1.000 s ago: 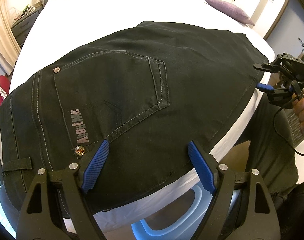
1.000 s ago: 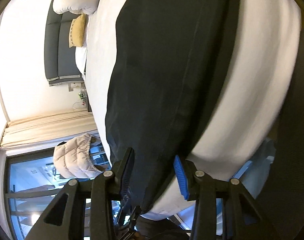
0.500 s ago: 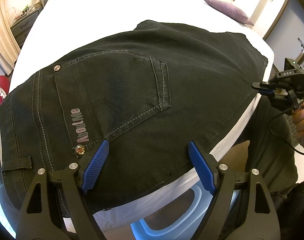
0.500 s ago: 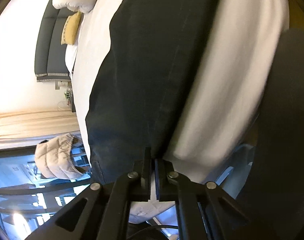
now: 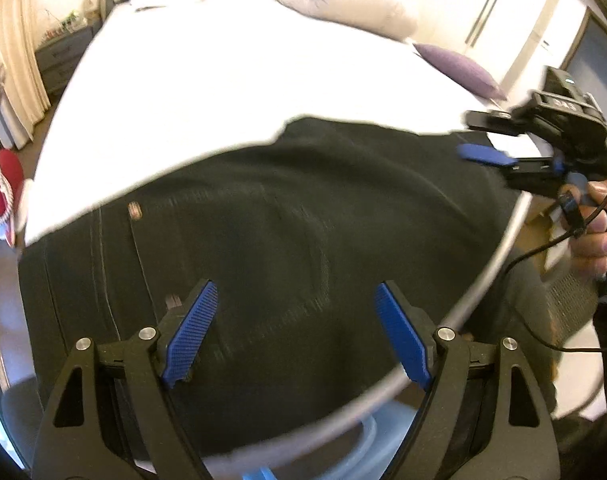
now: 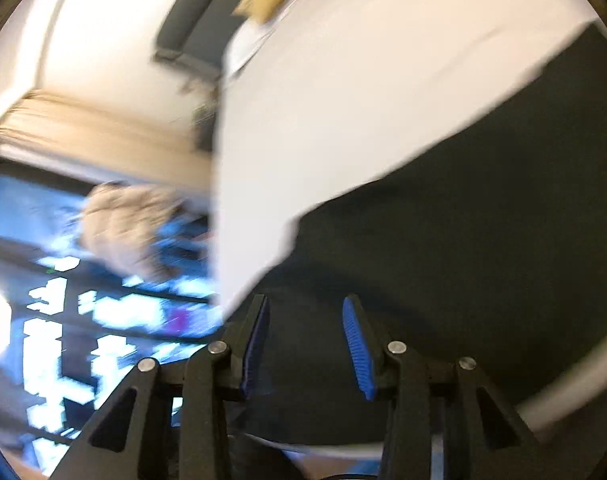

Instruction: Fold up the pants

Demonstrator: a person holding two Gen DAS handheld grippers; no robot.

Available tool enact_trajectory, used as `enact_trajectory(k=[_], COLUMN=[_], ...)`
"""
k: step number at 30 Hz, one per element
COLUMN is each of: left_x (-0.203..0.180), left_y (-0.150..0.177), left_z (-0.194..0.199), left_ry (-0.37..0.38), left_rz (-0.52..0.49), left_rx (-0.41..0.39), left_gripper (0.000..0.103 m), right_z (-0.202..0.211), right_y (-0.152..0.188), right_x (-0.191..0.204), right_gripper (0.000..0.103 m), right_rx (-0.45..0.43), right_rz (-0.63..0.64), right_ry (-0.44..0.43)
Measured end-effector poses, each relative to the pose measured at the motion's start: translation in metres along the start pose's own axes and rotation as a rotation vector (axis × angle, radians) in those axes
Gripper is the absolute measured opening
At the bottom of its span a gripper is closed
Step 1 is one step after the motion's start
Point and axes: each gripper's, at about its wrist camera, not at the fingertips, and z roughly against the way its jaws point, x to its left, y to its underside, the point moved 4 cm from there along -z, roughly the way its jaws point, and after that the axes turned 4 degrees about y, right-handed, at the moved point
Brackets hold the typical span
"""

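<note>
The black jeans (image 5: pixel 287 232) lie folded flat on the white bed (image 5: pixel 239 80), near its front edge. Both views are motion-blurred. My left gripper (image 5: pixel 295 336) is open and empty, its blue pads wide apart above the jeans' seat. My right gripper (image 6: pixel 305 344) is open and empty over the jeans (image 6: pixel 483 216), close to their corner. It also shows in the left wrist view (image 5: pixel 487 140), raised at the right end of the jeans with its jaws apart.
Pillows (image 5: pixel 343 4) and a purple cushion (image 5: pixel 459 68) lie at the far side of the bed. A nightstand (image 5: pixel 59 56) and curtains stand at the left. A blue-and-white object (image 5: pixel 367 436) sits below the bed's front edge. A window (image 6: pixel 63 312) shows at the right view's left.
The right gripper shut on the jeans' end half a second ago, and is now open and lifted. Both cameras have pulled up and back; the jeans sit lower in the left view.
</note>
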Motion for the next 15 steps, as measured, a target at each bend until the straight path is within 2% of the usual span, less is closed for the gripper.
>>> enact_trajectory(k=[4, 6, 7, 8, 9, 10, 12, 14, 15], left_x=[0.032, 0.045, 0.046, 0.046, 0.044, 0.043, 0.038, 0.036, 0.037], left_y=[-0.008, 0.001, 0.004, 0.007, 0.01, 0.013, 0.019, 0.022, 0.022], left_z=[-0.022, -0.032, -0.032, -0.032, -0.033, -0.033, -0.036, -0.036, -0.036], left_ry=[-0.037, -0.051, -0.041, -0.04, -0.045, -0.05, -0.068, -0.083, -0.081], left_rz=[0.08, 0.102, 0.097, 0.085, 0.075, 0.069, 0.055, 0.04, 0.044], left_rx=[0.036, 0.077, 0.077, 0.072, 0.079, 0.085, 0.083, 0.073, 0.072], left_gripper=[0.081, 0.081, 0.081, 0.081, 0.081, 0.081, 0.081, 0.081, 0.081], right_z=[-0.1, -0.141, -0.158, -0.17, -0.177, -0.181, -0.171, -0.15, -0.134], right_y=[0.0, 0.001, -0.004, -0.011, -0.02, -0.031, -0.057, -0.079, -0.089], right_x=[0.009, 0.009, 0.005, -0.004, -0.012, -0.021, -0.04, -0.053, -0.065], right_gripper=[0.032, 0.032, 0.022, 0.009, 0.0, 0.0, 0.0, 0.0, 0.0], right_rx=[0.201, 0.267, 0.268, 0.251, 0.245, 0.227, 0.109, -0.027, -0.098], right_rz=[-0.083, -0.064, -0.036, -0.039, -0.066, -0.106, -0.175, -0.188, -0.201], right_ry=[-0.126, -0.092, -0.034, 0.009, 0.007, -0.019, -0.04, 0.024, 0.093])
